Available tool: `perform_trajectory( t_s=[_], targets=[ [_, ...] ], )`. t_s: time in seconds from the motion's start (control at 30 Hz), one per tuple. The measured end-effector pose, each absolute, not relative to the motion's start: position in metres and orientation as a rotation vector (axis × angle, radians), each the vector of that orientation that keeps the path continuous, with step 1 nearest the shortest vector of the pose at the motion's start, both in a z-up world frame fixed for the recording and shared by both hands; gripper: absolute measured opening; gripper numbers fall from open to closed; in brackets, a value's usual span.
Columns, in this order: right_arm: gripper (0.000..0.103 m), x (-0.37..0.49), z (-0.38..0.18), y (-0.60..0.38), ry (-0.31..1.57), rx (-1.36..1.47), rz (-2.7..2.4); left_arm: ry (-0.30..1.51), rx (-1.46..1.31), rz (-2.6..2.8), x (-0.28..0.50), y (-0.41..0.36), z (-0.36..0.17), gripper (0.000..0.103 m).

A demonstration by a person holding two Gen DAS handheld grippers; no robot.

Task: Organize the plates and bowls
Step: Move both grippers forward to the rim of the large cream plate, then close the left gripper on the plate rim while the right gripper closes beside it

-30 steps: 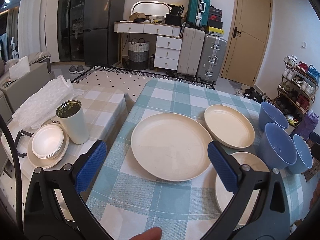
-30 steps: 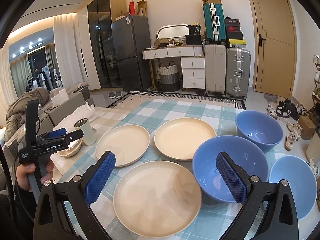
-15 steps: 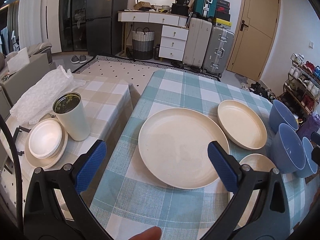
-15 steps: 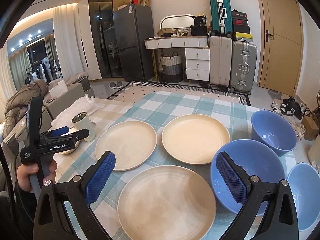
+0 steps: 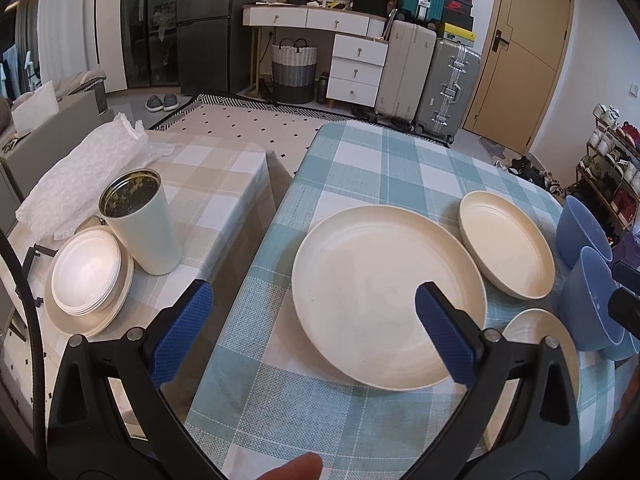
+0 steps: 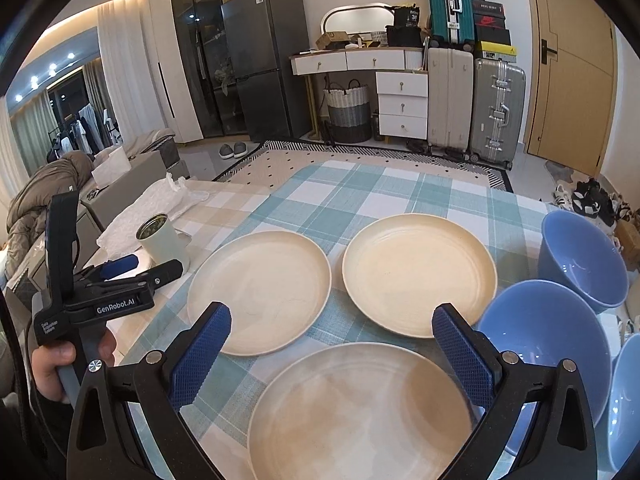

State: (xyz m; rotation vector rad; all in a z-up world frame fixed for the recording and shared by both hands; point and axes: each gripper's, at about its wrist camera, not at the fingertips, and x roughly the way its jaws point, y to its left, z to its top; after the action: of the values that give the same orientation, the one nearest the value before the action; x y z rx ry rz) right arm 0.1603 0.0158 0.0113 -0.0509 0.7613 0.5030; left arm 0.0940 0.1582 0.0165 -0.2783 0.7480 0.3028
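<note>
Nearest thing in the right wrist view is the right gripper (image 6: 326,344), tongs spread wide with nothing between them, hanging over the closest cream plate (image 6: 360,412) at the bottom centre of the frame. The left gripper (image 5: 314,330) is the same deal in its own view: tongs apart, empty, sitting at the lower part of the frame with one blue pad (image 5: 444,338) overlapping the near side of the big plate (image 5: 388,296) in the middle. I can't tell if it's touching or just above it.

A bit further back on the checked tablecloth (image 6: 360,196), the right view shows two more plates side by side: one at centre left (image 6: 260,292), one at centre right (image 6: 418,276). All three are lying flat and separate, nothing stacked yet. The blue bowls run down the right edge: a far bowl (image 6: 582,260), a middle bowl (image 6: 544,344), and a third bowl (image 6: 626,408) cut off by the frame.

Off on the side table at the left there's a white cup (image 5: 140,228) and a small stack of white dishes (image 5: 86,276), which look like they're not part of this.

My guess is the step is picking up a plate to start a stack. Flat plates are a pain: I'd come in low at the rim, get one tong under the lip and one on top, squeeze firmly and lift level so it doesn't slide out, then set it centred on the next plate. Bowls should nest after.
</note>
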Motion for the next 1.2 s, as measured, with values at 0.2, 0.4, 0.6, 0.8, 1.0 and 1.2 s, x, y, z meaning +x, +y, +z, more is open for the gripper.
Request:
perform_trajectory(
  t_s=[0.2,0.4,0.6,0.8,1.0,1.2],
  targets=[
    [0.103,0.171,0.001,0.033,0.793,-0.06,0.518,0.774,-0.306,0.315,0.101,0.172,0.001,0.101],
    [0.103,0.188,-0.015,0.045,0.838,-0.048,0.521,0.806,-0.303,0.32,0.108,0.176,-0.013,0.101],
    [0.102,0.203,-0.034,0.055,0.886,-0.05,0.526,0.841,-0.306,0.315,0.114,0.178,-0.028,0.101],
    [0.098,0.216,-0.054,0.063,0.934,-0.046,0.53,0.865,-0.327,0.301,0.12,0.18,-0.041,0.095],
    [0.094,0.225,-0.067,0.071,0.984,-0.031,0.549,0.89,-0.35,0.287,0.123,0.183,-0.05,0.091],
    [0.084,0.238,-0.081,0.076,1.035,-0.01,0.551,0.912,-0.37,0.259,0.127,0.183,-0.057,0.085]
  ],
)
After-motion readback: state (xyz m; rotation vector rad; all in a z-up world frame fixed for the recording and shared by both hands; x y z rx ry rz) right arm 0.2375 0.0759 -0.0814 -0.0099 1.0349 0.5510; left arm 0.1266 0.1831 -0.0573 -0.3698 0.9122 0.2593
